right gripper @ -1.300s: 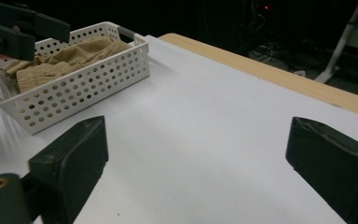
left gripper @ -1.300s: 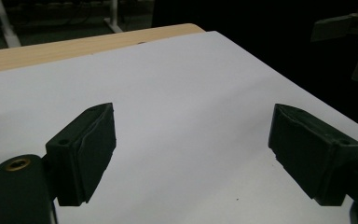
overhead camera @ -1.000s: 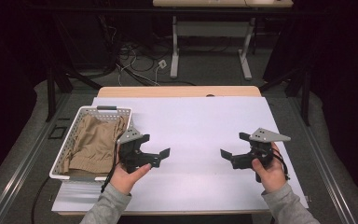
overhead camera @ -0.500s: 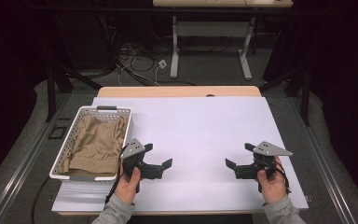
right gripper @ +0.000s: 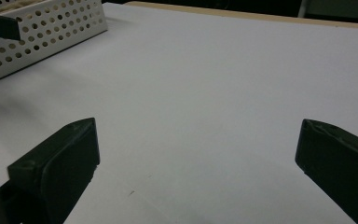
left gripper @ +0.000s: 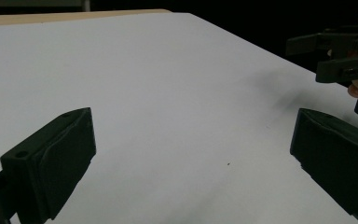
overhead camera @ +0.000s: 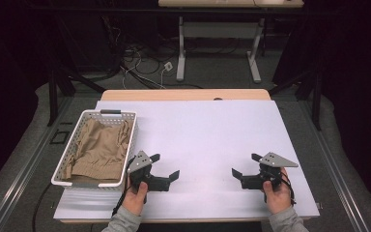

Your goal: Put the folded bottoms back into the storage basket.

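Claws (overhead camera: 164,166) (overhead camera: 244,165) wide open, empty.

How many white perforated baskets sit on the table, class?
1: the white perforated plastic basket at the table's left edge holds tan crumpled cloth, beside the left gripper. Nothing seems hidden.

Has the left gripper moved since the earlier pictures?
Yes. The left gripper has come back toward the person and slightly rightward, away from the white basket, which stayed in place.
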### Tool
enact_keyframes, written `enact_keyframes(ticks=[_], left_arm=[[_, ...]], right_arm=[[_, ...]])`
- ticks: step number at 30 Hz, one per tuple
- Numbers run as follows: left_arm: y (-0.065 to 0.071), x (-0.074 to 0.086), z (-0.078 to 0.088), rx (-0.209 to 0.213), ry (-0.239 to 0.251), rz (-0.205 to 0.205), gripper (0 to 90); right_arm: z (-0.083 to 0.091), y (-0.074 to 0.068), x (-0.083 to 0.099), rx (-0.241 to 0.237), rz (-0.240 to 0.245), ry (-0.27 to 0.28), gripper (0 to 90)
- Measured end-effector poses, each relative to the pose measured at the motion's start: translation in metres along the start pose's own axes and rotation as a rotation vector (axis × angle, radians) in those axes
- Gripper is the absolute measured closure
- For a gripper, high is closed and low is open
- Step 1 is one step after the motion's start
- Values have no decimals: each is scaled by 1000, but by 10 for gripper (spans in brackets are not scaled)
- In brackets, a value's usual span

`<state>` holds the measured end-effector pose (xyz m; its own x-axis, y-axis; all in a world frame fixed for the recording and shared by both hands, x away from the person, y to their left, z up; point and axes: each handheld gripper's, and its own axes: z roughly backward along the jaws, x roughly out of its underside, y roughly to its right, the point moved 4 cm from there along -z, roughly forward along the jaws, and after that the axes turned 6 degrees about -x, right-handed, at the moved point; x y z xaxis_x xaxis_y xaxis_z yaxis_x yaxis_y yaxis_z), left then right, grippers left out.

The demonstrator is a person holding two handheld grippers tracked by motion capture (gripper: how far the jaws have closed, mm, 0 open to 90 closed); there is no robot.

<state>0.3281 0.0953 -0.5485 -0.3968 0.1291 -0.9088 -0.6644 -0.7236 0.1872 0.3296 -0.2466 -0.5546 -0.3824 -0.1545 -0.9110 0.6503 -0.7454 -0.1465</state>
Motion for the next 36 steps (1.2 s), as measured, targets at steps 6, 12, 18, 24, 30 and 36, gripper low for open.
enact_keyframes(ticks=[6, 12, 18, 24, 30, 36], left_arm=[[-2, 5, -2, -3, 8, 8, 2], [-1, 9, -5, -4, -7, 29, 2], [1, 12, -7, 0, -17, 34, 2], [2, 12, -7, 4, -18, 25, 2], [2, 12, -8, 3, -19, 37, 2], [1, 12, -7, 2, -19, 40, 2]], right_arm=[[-5, -3, 6, 6, 9, -8, 0], [-12, -11, 9, -13, 46, -34, 0], [-16, -12, 12, -32, 36, -57, 0], [-15, -11, 12, -36, 21, -60, 0], [-16, -8, 14, -34, 6, -58, 0], [-15, -8, 13, -34, 13, -67, 0]])
